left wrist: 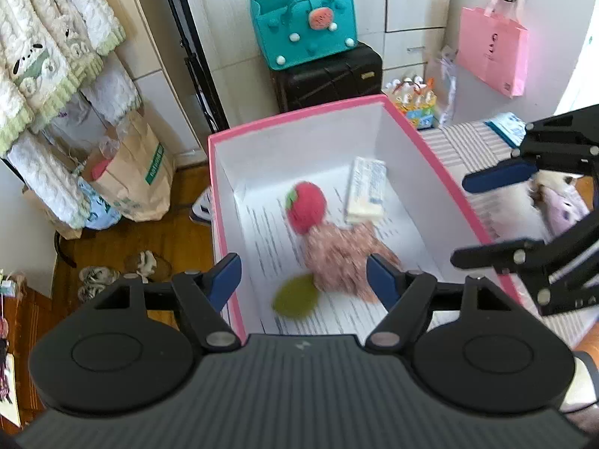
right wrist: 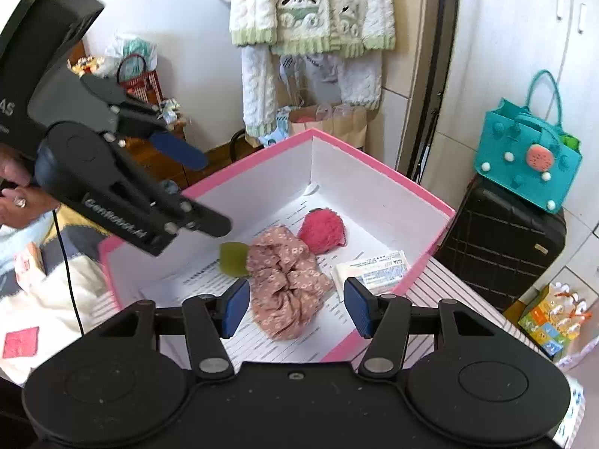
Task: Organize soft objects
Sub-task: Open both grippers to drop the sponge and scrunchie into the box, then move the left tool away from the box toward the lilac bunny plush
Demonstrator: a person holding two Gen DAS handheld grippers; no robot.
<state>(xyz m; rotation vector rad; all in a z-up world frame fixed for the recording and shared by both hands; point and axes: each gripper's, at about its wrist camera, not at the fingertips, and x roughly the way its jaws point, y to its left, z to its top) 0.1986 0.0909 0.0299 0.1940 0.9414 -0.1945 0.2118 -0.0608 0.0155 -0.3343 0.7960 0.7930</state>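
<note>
A pink-rimmed white box [left wrist: 299,116] [right wrist: 374,166] stands on a striped cover. Printed paper lines its bottom. On the paper lie a pink floral scrunchie [left wrist: 344,262] [right wrist: 288,284], a red strawberry plush [left wrist: 305,205] [right wrist: 322,230], a flat green round piece [left wrist: 295,301] [right wrist: 234,258] and a white tissue packet [left wrist: 367,191] [right wrist: 374,267]. My left gripper [left wrist: 303,278] [right wrist: 206,191] hangs open above the box's near end, nothing between its fingers. My right gripper [right wrist: 295,305] [left wrist: 481,219] is open too, above the scrunchie and apart from it.
A pale soft toy [left wrist: 558,202] lies on the striped cover [left wrist: 468,149] to the right of the box. A teal felt bag [left wrist: 303,30] sits on a black suitcase [left wrist: 329,75]. Paper bags [left wrist: 138,179] stand on the wooden floor. Knit clothes [right wrist: 310,11] hang on the wall.
</note>
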